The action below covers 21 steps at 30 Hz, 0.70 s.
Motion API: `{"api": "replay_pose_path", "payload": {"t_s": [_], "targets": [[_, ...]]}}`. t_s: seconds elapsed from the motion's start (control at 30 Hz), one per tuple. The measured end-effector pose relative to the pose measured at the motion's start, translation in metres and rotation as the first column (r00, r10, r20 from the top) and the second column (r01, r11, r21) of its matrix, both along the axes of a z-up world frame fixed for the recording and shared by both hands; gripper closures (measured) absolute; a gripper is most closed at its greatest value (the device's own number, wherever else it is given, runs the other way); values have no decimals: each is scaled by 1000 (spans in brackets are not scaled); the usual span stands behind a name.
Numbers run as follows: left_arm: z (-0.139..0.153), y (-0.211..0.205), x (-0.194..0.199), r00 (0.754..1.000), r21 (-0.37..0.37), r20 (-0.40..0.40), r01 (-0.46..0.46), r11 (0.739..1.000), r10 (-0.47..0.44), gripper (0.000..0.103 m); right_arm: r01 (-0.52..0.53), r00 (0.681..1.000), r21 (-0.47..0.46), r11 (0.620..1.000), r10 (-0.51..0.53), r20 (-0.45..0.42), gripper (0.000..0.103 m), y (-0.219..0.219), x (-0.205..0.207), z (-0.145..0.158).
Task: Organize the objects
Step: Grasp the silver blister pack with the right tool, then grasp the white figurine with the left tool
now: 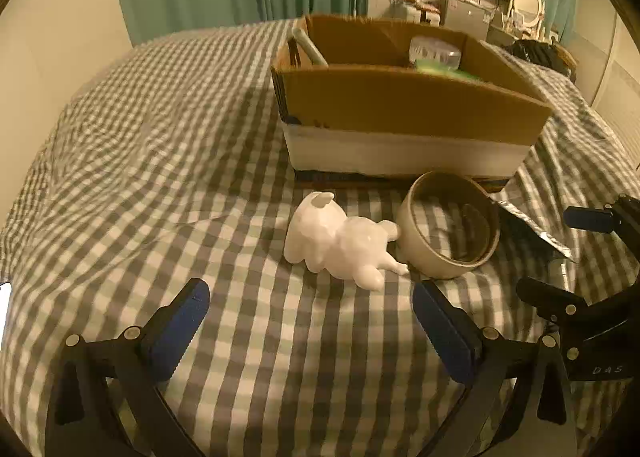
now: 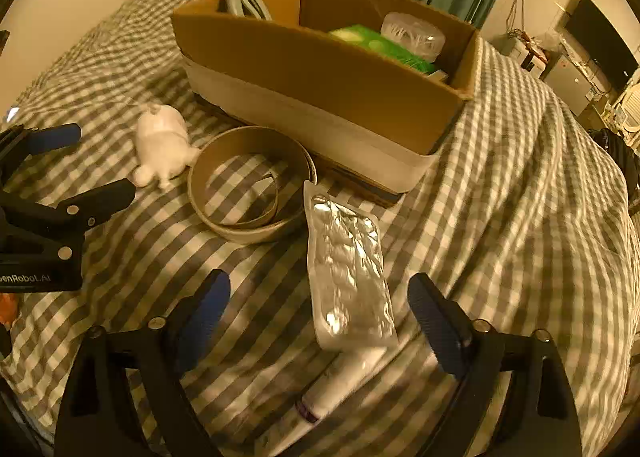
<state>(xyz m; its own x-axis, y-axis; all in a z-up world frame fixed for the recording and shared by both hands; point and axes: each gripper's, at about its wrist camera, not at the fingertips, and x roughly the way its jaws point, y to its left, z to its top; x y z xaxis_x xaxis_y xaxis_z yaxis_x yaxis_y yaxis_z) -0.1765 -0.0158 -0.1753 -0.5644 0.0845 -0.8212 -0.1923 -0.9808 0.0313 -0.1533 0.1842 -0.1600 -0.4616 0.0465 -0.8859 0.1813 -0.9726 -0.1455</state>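
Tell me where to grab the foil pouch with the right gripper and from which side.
Take the foil pouch across its narrow width near the lower end, coming straight down from above. It lies flat and lengthwise between the fingers of the open right gripper, so its long edges already face the pads.

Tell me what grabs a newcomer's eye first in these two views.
The open brown cardboard box stands at the back of the grey-checked bedspread. In front of it lie a white glossy animal figurine, a beige round tape ring and a silver foil pouch, the pouch ahead of the open right gripper.
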Motion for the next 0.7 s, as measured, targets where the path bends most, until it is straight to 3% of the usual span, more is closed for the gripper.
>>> {"api": "replay_pose_path", "payload": {"t_s": [0.07,0.2,0.37,0.6,0.7], "targets": [[-7,3,-8,1000,1,17,3,1000,-3,0,21,1000,13,1000,-21,6,40,4,-6,-3],[-22,13,-20,998,-14,51,43,999,-42,0,55,998,7,998,-55,-4,70,11,-7,-6],[-30,20,-35,997,-41,57,55,998,-53,0,109,993,-23,994,-110,-31,82,24,-6,-4],[-44,30,-51,995,-109,60,86,990,-80,0,110,993,-33,993,-112,-43,87,24,-3,-3],[-44,28,-48,995,-85,47,94,992,-90,1,109,992,-37,993,-111,-56,88,22,1,0]]}}
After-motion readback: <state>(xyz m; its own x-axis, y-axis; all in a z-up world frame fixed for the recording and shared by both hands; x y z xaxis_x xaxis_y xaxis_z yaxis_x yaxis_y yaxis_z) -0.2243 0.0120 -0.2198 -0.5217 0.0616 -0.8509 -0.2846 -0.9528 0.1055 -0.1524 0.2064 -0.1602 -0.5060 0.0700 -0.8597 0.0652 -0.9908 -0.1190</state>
